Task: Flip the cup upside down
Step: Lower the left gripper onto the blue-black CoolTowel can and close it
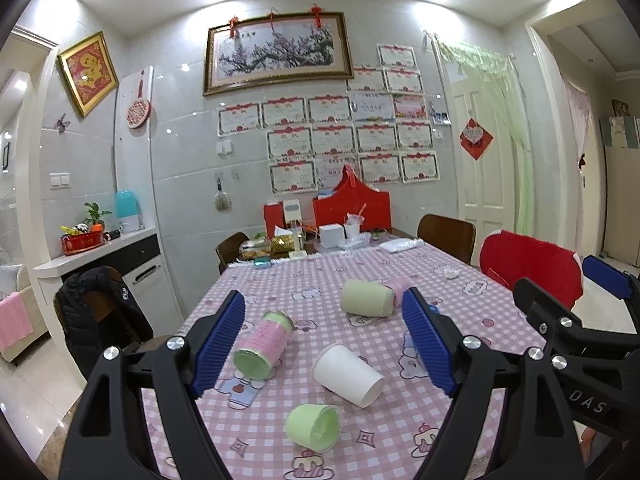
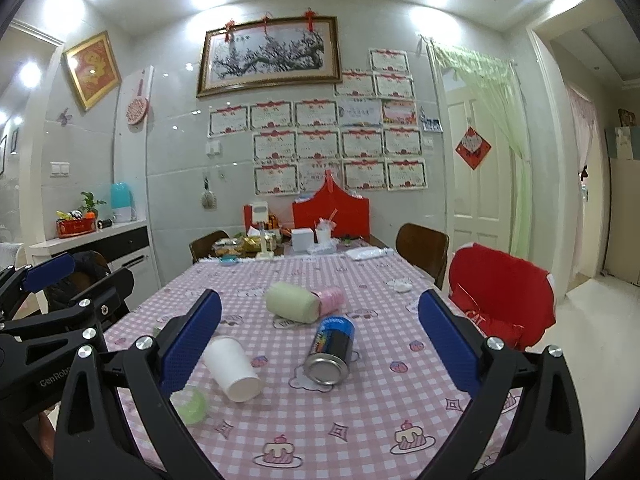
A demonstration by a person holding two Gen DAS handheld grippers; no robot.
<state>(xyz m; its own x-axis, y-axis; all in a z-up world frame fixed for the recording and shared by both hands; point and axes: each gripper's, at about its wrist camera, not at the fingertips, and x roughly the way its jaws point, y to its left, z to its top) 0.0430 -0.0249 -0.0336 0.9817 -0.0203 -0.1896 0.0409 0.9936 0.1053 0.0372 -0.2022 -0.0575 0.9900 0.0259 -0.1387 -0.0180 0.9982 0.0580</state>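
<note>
Cups lie scattered on their sides across the pink checked table [image 1: 400, 432], none yet set mouth-down. We hold the left gripper [image 1: 326, 340] and the right gripper [image 2: 320, 344] above the near edge, both spread wide and carrying nothing. The white paper cup [image 1: 347, 374] lies tilted between the left gripper's blue pads, its mouth toward the near right; in the right wrist view the same white paper cup [image 2: 233, 369] sits just beside the left-hand pad. We judge this the likeliest target. To turn it well, we should close lightly across the mid-wall, since thin paper will probably crush, then rotate until the rim faces down and lower it flat. Neighbours crowd the approach: a green cup [image 1: 314, 426] near the front, a pink-wrapped cup [image 1: 262, 344] to the left, a pale green cup [image 1: 368, 298] further back, and a dark can [image 2: 331, 350] on its side to the right, which may roll if nudged.
</note>
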